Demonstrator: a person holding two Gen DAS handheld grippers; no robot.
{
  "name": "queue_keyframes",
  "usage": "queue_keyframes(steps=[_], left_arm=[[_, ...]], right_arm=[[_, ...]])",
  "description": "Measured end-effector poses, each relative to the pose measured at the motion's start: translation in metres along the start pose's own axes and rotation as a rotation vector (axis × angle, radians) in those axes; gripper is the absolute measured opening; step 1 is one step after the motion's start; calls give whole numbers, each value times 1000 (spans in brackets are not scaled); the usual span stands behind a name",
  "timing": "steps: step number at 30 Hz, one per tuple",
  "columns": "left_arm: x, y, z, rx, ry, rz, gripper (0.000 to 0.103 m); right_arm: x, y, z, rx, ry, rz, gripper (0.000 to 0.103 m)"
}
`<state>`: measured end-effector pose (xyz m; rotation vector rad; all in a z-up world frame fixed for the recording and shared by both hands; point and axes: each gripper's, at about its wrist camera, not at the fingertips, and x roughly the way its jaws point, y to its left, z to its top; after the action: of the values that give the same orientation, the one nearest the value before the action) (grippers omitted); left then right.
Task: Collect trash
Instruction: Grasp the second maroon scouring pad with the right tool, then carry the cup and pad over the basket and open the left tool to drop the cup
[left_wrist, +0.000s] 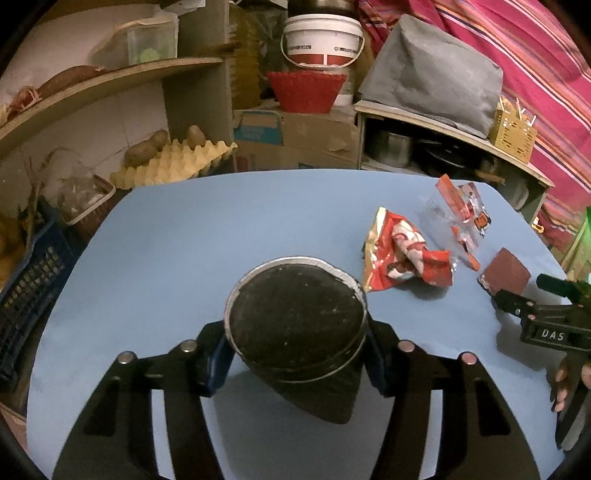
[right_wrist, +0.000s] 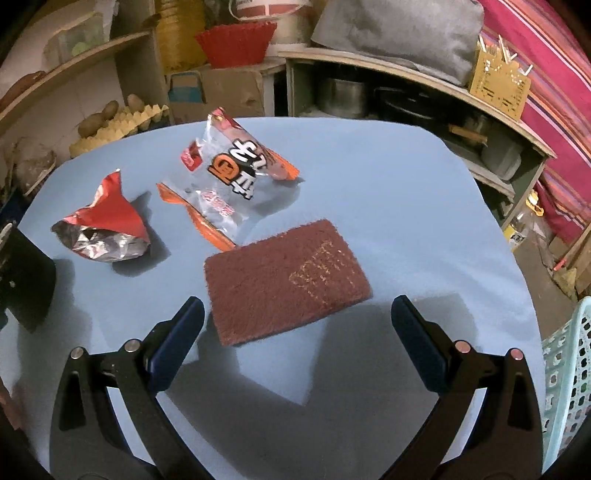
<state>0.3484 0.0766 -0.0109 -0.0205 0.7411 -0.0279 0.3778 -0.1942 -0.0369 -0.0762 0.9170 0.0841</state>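
Observation:
A round black tin (left_wrist: 295, 314) with a metal rim stands on the blue table (left_wrist: 177, 251). My left gripper (left_wrist: 295, 354) is shut on it, one pad pressed against each side. To its right lie a crumpled red foil wrapper (left_wrist: 402, 258) and a clear wrapper with orange print (left_wrist: 463, 214). The right wrist view shows the red wrapper (right_wrist: 103, 229), the clear wrapper (right_wrist: 225, 173) and a brown scouring pad (right_wrist: 284, 280). My right gripper (right_wrist: 297, 310) hangs open just over the pad's near edge, not touching it. It also shows in the left wrist view as the right gripper (left_wrist: 502, 301) beside the pad (left_wrist: 506, 271).
A pale green perforated basket (right_wrist: 565, 369) stands off the table's right edge. Shelves with pots (right_wrist: 343, 96), a cardboard box (left_wrist: 295, 140), an egg tray with potatoes (left_wrist: 173, 162) and a dark crate (left_wrist: 29, 295) crowd the far and left sides. A hand (left_wrist: 565, 384) holds the right gripper.

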Motion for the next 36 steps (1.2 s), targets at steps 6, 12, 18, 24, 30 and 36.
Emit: queue_keyframes(steps=[6,12,18,24,30,36], left_arm=[[-2,1,8,-28,-10,0,58],[-3,-8,10,1,-25,7,58],[-4,-9,12,-10,-23,5,58],[-13,-18,10,1,-41,2,58],[-29,-41,0,47,-57,-15,58],[-59,-71,-9,89,-99,-46,58]], right_arm=[[8,-4,3,16,30,12,98],[7,1,5,-15,20,36,86],[2,1,3,-15,-5,30,85],[-24,-13,-2,3,-64,4,85],[-62,-43,-13,49,-119,-13,85],[-102,-83,-30,92,-160,-38,85]])
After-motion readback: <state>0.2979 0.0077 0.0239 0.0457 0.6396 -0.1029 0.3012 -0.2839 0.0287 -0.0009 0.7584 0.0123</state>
